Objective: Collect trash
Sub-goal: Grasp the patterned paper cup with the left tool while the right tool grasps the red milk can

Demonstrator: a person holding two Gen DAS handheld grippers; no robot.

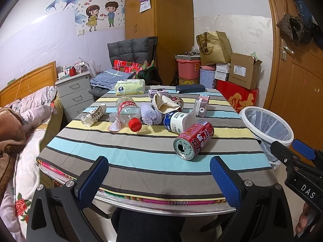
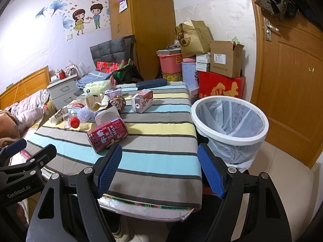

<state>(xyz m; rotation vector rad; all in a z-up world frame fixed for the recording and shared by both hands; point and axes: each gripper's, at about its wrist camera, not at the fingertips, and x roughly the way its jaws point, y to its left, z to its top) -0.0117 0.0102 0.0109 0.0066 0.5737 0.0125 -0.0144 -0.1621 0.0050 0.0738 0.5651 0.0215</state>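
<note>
Hovering over the near edge of a table draped in a striped cloth of blue, grey and yellow bands [image 1: 125,151]: left gripper [image 1: 159,178], blue-padded fingers spread wide, nothing between them. Likewise spread and empty at the table's near right corner: right gripper [image 2: 159,170]. Lying on its side closest to both, opened top facing the left camera: a red drink can with white lettering [image 1: 192,139]. Just behind it, also tipped over: a white and blue cylindrical container [image 1: 174,122]. Further back in a loose cluster: a clear plastic bottle with red cap and red label [image 1: 128,112] on its side, a crumpled beige paper bag [image 1: 164,102], a small patterned paper wrapper [image 1: 93,115] off to the left, a pink and white drink carton [image 1: 201,104] standing upright. Standing on the floor just beside the table's right edge: a round white-rimmed bin lined with a translucent plastic bag [image 2: 230,121].
</note>
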